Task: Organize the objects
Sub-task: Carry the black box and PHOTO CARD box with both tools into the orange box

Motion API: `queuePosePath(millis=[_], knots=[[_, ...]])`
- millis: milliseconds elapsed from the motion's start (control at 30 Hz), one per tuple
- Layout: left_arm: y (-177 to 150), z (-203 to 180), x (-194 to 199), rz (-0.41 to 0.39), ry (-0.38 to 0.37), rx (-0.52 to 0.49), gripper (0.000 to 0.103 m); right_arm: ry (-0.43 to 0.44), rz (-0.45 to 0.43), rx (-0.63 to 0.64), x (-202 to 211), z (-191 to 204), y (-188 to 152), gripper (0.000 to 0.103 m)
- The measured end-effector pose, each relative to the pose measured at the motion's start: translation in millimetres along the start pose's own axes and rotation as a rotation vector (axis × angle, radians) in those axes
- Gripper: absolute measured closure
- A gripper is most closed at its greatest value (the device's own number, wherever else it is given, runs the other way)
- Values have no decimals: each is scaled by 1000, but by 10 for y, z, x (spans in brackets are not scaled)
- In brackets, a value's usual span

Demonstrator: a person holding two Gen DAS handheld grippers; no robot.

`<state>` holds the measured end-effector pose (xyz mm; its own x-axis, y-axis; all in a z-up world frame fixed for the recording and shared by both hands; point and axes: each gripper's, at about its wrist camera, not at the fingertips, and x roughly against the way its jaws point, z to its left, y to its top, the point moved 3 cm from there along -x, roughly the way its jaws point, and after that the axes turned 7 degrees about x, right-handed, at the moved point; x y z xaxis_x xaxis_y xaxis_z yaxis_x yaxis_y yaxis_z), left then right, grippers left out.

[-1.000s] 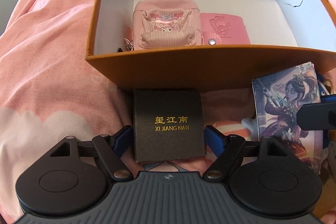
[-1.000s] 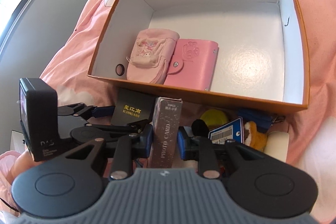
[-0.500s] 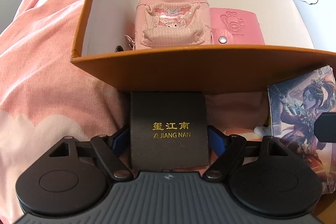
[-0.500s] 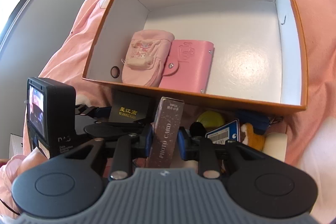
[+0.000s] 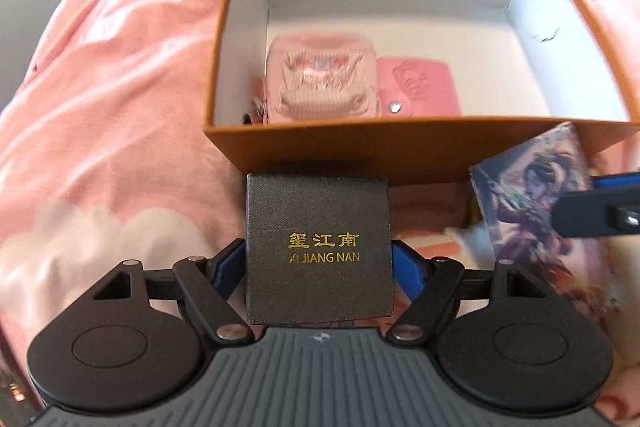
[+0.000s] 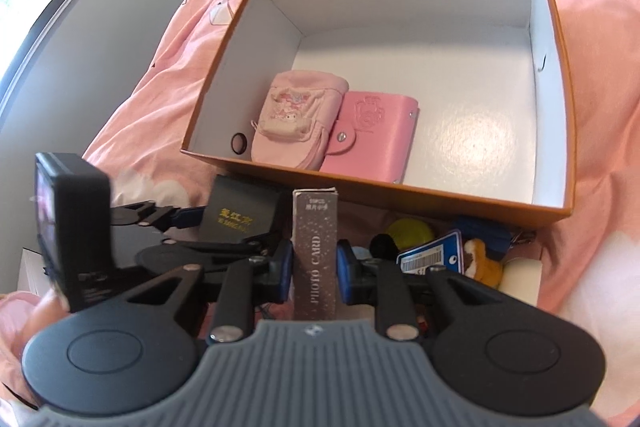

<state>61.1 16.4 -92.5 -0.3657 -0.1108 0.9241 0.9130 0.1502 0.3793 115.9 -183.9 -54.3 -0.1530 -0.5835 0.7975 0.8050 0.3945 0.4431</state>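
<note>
Here the left gripper [image 5: 318, 267] pinches a square black textured-card box with gold "XI JIANG NAN" lettering [image 5: 318, 247], blue pads pressed against its two side edges, box face up and roughly level. Directly ahead of those fingertips sits the open orange cardboard box with white inner walls [image 5: 312, 151], its near wall just beyond the black box's far edge; whether they touch cannot be told. Inside it, at the near left, lie a soft pale-pink fabric pouch with a cartoon print [image 5: 322, 87] and, touching its right side, a smooth pink leatherette snap-button card wallet [image 5: 416, 91]. Right of the left gripper stands a glossy illustrated card pack [image 5: 532, 211], blurred.

The right gripper [image 6: 314, 263] clamps a slim upright grey-brown speckled carton printed "PHOTO CARD" [image 6: 315, 255], blue pads flat on its narrow sides, the carton pointing forward toward the orange box's near wall [image 6: 380, 187]. Left of it the other gripper shows with the black box [image 6: 240, 215]. To the right of the fingers, on the pink cotton bedsheet [image 6: 600, 227], lie a small clutter: a yellow round thing [image 6: 410, 233], a blue barcode tag [image 6: 430, 255], and a brown plush toy [image 6: 482, 263]. Both grippers are held low, short of the box.
</note>
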Motion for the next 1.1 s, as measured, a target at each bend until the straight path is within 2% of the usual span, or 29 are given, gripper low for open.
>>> queuePosePath(millis=[233,633,900,1100], knots=[[19,-74,462,-67,-60,-23,15,-10,-30,35,146,66,9,79],[314,-166,1002,-203,-171,-31,15,10,-143,87,539,230,177,79],[774,-177,983,-270,-194,-44,15,-10,-231,97,678,167,514,79],[1207,-174,714,-254,-197,-53,15,-20,-229,16,482,-144,832,79]])
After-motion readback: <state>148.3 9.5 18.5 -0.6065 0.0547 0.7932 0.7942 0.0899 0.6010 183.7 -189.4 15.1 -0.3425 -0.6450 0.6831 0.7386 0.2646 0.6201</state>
